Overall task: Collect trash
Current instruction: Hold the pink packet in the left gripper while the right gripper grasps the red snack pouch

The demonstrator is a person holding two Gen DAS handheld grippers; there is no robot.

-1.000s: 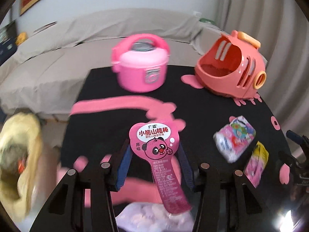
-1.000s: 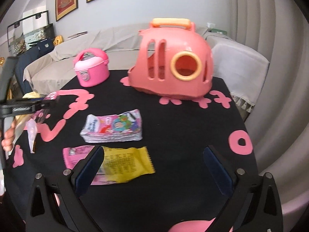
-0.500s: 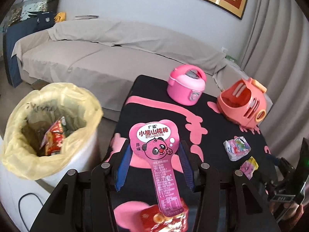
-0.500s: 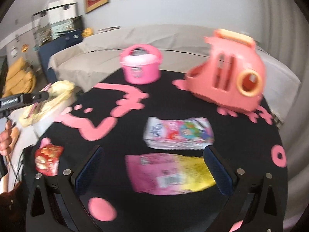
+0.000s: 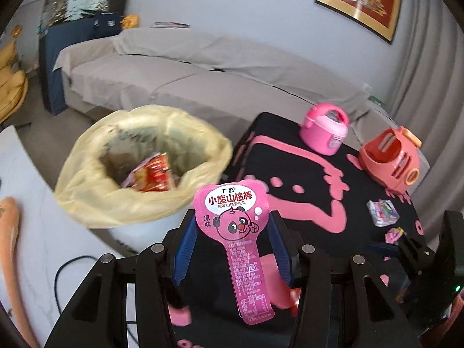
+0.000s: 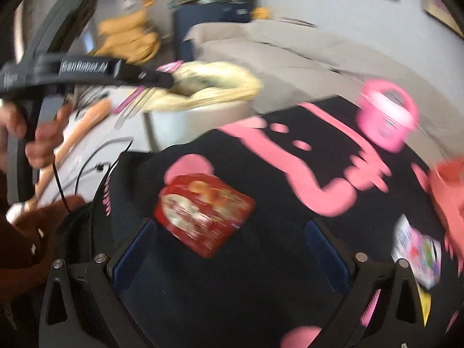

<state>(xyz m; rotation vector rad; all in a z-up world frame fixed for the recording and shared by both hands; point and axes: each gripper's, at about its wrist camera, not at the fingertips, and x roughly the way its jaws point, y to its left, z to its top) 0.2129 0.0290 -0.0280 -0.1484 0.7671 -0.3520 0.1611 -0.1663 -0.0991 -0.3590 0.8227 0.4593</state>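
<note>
Clamped in the left gripper (image 5: 230, 250), pink wrapper (image 5: 236, 232) poised beside the bin (image 5: 139, 171) for dropping; right gripper (image 6: 232, 255) agape above red packet (image 6: 203, 213).

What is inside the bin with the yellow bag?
Inside the bin's yellow bag lie red snack wrappers. The bag's near rim covers whatever lies deeper.

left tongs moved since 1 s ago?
Yes. The left tongs, shut on the pink wrapper, swung left off the black table toward the yellow-lined bin.
</note>
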